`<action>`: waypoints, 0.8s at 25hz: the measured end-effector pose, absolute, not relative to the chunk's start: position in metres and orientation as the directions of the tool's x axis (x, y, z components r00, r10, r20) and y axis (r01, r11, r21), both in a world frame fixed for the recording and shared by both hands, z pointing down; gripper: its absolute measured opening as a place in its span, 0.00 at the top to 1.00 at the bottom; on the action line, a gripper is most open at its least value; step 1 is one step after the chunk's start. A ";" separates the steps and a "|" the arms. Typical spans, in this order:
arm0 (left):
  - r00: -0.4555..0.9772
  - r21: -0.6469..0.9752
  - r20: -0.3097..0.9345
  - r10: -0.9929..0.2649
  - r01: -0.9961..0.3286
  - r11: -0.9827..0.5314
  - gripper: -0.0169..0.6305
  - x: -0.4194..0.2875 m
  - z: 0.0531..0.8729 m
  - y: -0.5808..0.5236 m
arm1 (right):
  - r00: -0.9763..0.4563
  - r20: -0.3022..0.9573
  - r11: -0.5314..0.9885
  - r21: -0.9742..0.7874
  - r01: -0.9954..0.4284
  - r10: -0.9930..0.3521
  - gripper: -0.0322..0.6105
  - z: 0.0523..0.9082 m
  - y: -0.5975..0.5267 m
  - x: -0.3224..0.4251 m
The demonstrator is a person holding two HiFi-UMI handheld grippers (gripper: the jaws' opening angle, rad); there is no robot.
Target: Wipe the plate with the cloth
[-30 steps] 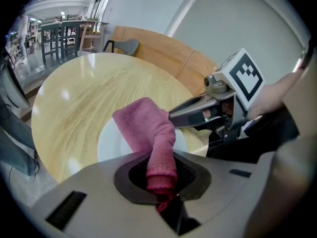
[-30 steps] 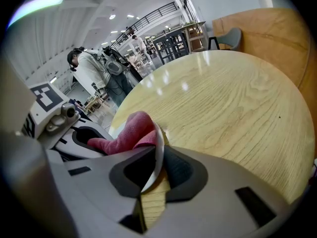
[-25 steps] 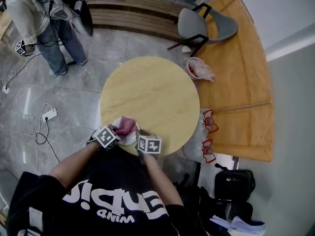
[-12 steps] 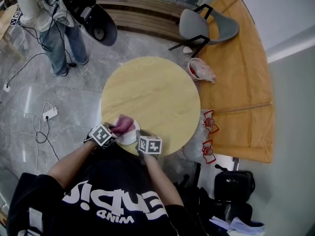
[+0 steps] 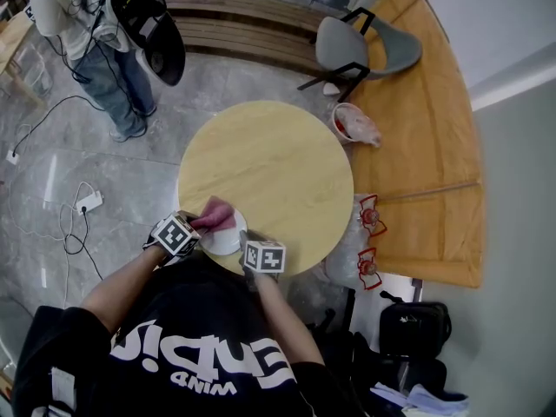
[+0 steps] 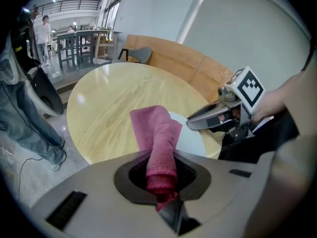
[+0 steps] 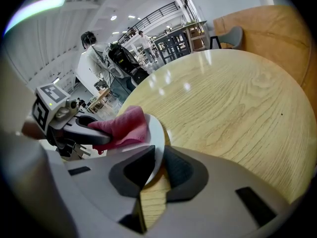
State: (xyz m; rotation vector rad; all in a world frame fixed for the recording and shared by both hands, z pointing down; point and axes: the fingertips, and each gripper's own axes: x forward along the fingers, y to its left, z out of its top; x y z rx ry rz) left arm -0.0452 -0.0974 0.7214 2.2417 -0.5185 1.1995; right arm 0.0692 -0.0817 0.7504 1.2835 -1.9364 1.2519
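Observation:
A small white plate (image 5: 228, 237) lies at the near edge of the round wooden table (image 5: 278, 168). My right gripper (image 5: 246, 246) is shut on the plate's rim (image 7: 157, 138), which runs between its jaws. My left gripper (image 5: 193, 229) is shut on a pink cloth (image 6: 158, 138). The cloth's free end (image 5: 217, 215) rests on the plate's left part (image 6: 190, 140). In the right gripper view the cloth (image 7: 124, 127) covers the plate's far side, with the left gripper (image 7: 106, 139) closed round it.
A person (image 5: 74, 24) with camera gear stands on the grey floor at the far left. A grey chair (image 5: 352, 42) and a bowl (image 5: 352, 122) are beyond the table. A wooden bench (image 5: 426, 137) curves along the right. A power strip (image 5: 87, 201) lies on the floor.
My left gripper has drawn the cloth a little leftward and toward me across the plate. The right gripper and plate have stayed put. The person at the far left has shifted.

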 end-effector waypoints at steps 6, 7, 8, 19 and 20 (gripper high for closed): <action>0.512 0.249 0.852 -0.110 -0.582 -0.774 0.90 -0.054 0.724 -0.111 | -0.432 0.781 0.134 -0.420 -0.898 -0.451 0.84 0.751 -0.083 0.071; 0.512 0.244 0.851 -0.119 -0.585 -0.773 0.90 -0.055 0.722 -0.113 | -0.432 0.781 0.133 -0.420 -0.898 -0.451 0.84 0.750 -0.083 0.071; 0.514 0.244 0.848 -0.124 -0.588 -0.771 0.90 -0.055 0.718 -0.115 | -0.432 0.780 0.132 -0.421 -0.897 -0.452 0.84 0.750 -0.083 0.071; 0.660 0.415 0.750 0.041 -0.421 -0.806 0.90 -0.003 0.675 -0.066 | -0.444 0.771 0.119 -0.442 -0.889 -0.457 0.84 0.753 -0.080 0.071; 0.667 0.444 0.741 0.074 -0.405 -0.799 0.90 0.002 0.677 -0.058 | -0.444 0.770 0.119 -0.442 -0.889 -0.459 0.84 0.752 -0.081 0.070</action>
